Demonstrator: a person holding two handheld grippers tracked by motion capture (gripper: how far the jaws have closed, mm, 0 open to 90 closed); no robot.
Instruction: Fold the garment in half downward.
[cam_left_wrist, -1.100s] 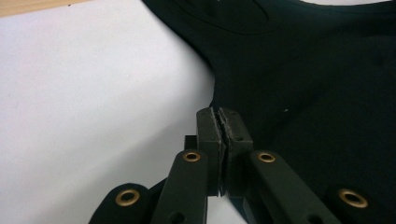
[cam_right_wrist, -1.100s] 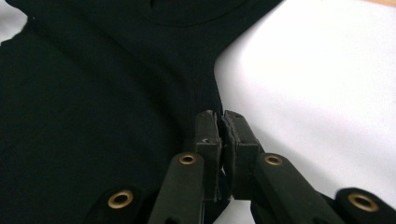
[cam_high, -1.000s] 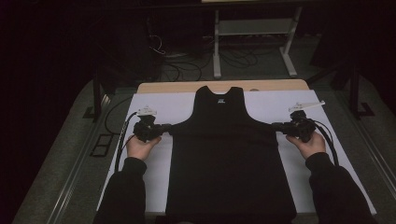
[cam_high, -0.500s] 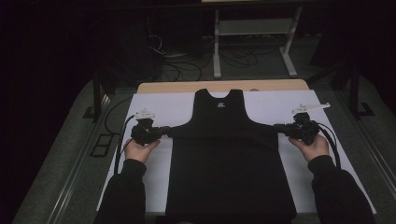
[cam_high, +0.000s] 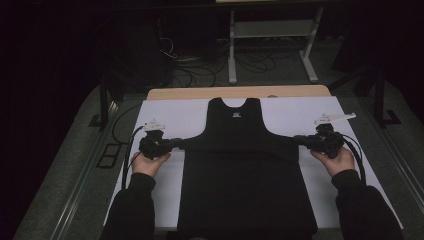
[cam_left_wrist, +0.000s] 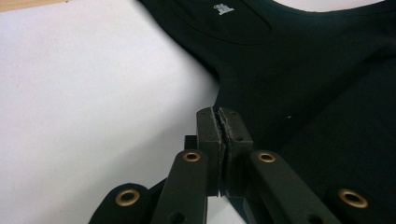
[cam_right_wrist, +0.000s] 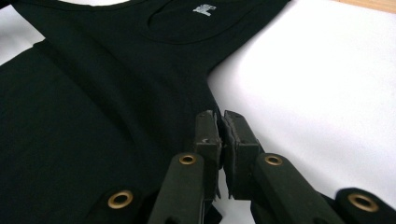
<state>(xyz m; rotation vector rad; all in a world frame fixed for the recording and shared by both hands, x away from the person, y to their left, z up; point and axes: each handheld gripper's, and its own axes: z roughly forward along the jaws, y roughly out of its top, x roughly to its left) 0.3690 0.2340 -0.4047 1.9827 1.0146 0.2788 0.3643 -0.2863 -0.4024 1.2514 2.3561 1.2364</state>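
A white-covered desk (cam_high: 170, 117) fills the middle of the high view, with dark floor and cables in the upper part of the frame. A black sleeveless top (cam_high: 245, 165) lies flat in the centre of the desk, neckline toward the top of the frame, hem toward the bottom edge. A small white label (cam_left_wrist: 222, 8) sits just below the neckline.

Two forearms in dark sleeves enter from the bottom corners. The left gripper (cam_high: 176, 143), at centre left, is clenched on the fabric at the garment's left side edge, just under the armhole. The right gripper (cam_high: 301, 140), at centre right, is clenched the same way on the opposite side edge. In both gripper views the black jaws are pressed together with only a thin pinch of cloth between them.

The hold on each side looks shallow, so uneven pulling or a quick lift could slip the cloth free, or drag the top askew and bunch it.
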